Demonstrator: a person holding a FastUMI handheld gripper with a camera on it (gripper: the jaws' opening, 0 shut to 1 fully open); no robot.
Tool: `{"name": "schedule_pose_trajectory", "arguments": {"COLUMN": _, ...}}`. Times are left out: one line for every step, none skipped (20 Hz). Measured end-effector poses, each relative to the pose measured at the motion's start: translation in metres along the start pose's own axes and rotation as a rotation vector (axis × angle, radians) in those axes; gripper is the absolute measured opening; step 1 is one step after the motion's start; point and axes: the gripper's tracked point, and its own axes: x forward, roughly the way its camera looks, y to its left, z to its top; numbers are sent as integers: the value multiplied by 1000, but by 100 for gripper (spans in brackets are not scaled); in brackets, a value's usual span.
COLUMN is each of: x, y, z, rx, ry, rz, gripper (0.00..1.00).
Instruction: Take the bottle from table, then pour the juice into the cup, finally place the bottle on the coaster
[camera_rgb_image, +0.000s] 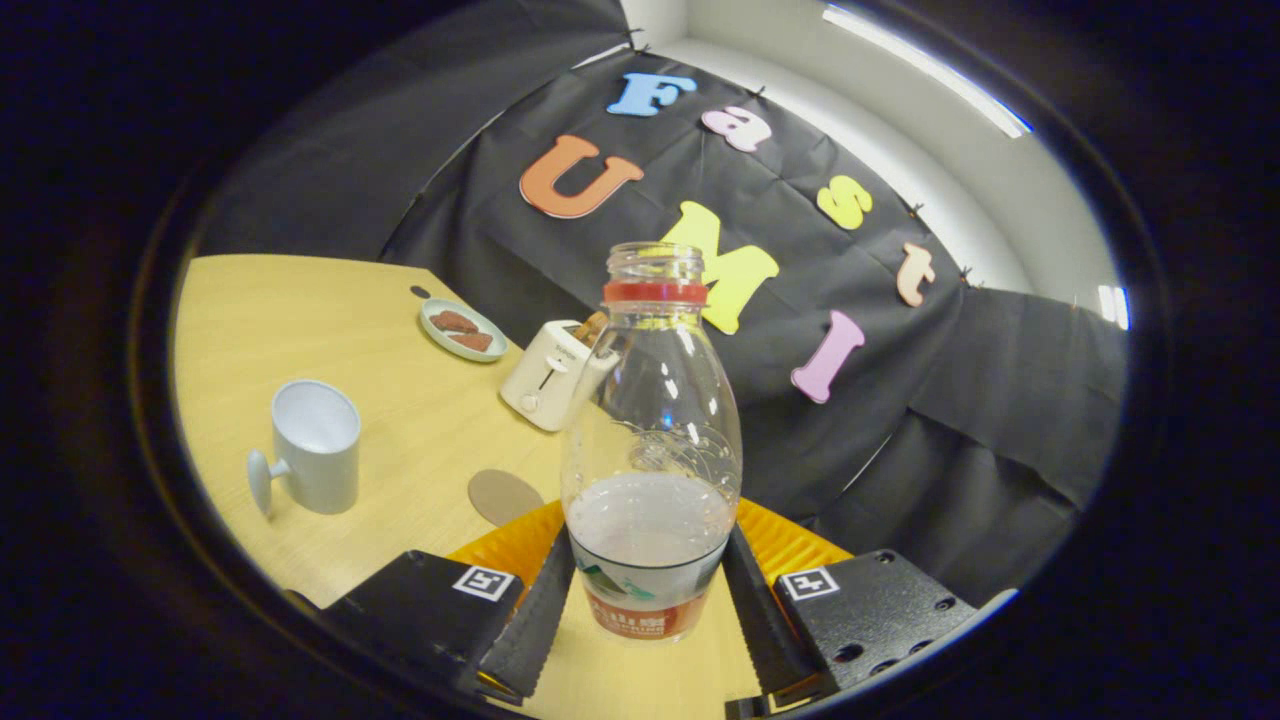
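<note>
Between the fingers of the gripper (648, 600) the bottle (650, 450) is seen, upright, cap off, neck open. Both fingers (538, 610) are pressed against its lower body at label height, so it is pinched low, well under its middle. Whether its base is on the table (300, 320) or just lifted cannot be told. The view is tilted, so the gripper is likely rolled to one side.

Places relative to the bottle:
- coaster (505, 496): just to the left of its base, flat on the table, near.
- cup (312, 447): further left, beyond the coaster, upright, mouth open, handle turned toward the camera side.
- toaster (548, 375): behind it, slightly left, partly seen through the clear wall.
- plate (462, 329) with two brown pieces: beyond the toaster, further left, well apart.
- orange mat (510, 545): under and around its base.

Liquid is held only in the lower part; most of the bottle is empty.

Risks, judged from this:
- Low grip on a smooth round wall: slip or rotation in the fingers is likely once the bottle is tipped.
- Open neck: a spill is expected if it is swung fast toward the cup, or if the existing roll is increased early.
- Low fill: a steep tilt is needed, so an overshoot past the cup rim onto the table is possible.
- Cup could be knocked by the neck on approach; it looks light.
- Coaster is small: an off-centre placement leaves the bottle rocking on its edge.
</note>
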Motion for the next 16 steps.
{"name": "schedule_pose_trajectory", "arguments": {"x": 1, "y": 2, "z": 4, "rx": -38, "ry": -8, "rz": -6, "gripper": 82}}
{"name": "schedule_pose_trajectory", "arguments": {"x": -1, "y": 7, "z": 6, "rx": -72, "ry": -8, "rz": -5, "gripper": 82}}
{"name": "schedule_pose_trajectory", "arguments": {"x": -3, "y": 13, "z": 6, "rx": -102, "ry": -4, "rz": -4, "gripper": 82}}
{"name": "schedule_pose_trajectory", "arguments": {"x": -4, "y": 17, "z": 7, "rx": -136, "ry": -1, "rz": -2, "gripper": 82}}
{"name": "schedule_pose_trajectory", "arguments": {"x": -1, "y": 21, "z": 9, "rx": -166, "ry": 1, "rz": -3, "gripper": 82}}
{"name": "schedule_pose_trajectory", "arguments": {"x": 1, "y": 27, "z": 11, "rx": -194, "ry": 5, "rz": -2, "gripper": 82}}
{"name": "schedule_pose_trajectory", "arguments": {"x": 6, "y": 33, "z": 13, "rx": -227, "ry": 8, "rz": 1, "gripper": 82}}
{"name": "schedule_pose_trajectory", "arguments": {"x": 9, "y": 37, "z": 15, "rx": -269, "ry": 12, "rz": 4, "gripper": 82}}
{"name": "schedule_pose_trajectory", "arguments": {"x": 11, "y": 42, "z": 17, "rx": -311, "ry": 9, "rz": 5, "gripper": 82}}
{"name": "schedule_pose_trajectory", "arguments": {"x": 14, "y": 45, "z": 19, "rx": -350, "ry": 8, "rz": 1, "gripper": 82}}
{"name": "schedule_pose_trajectory", "arguments": {"x": 16, "y": 47, "z": 23, "rx": -384, "ry": 6, "rz": -1, "gripper": 82}}
{"name": "schedule_pose_trajectory", "arguments": {"x": 18, "y": 51, "z": 25, "rx": -421, "ry": 6, "rz": -1, "gripper": 82}}
{"name": "schedule_pose_trajectory", "arguments": {"x": 21, "y": 54, "z": 24, "rx": -456, "ry": 10, "rz": -1, "gripper": 82}}
{"name": "schedule_pose_trajectory", "arguments": {"x": 24, "y": 57, "z": 23, "rx": -495, "ry": 13, "rz": -2, "gripper": 82}}
{"name": "schedule_pose_trajectory", "arguments": {"x": 27, "y": 57, "z": 24, "rx": -536, "ry": 19, "rz": -9, "gripper": 82}}
{"name": "schedule_pose_trajectory", "arguments": {"x": 29, "y": 56, "z": 25, "rx": -568, "ry": 21, "rz": -16, "gripper": 82}}
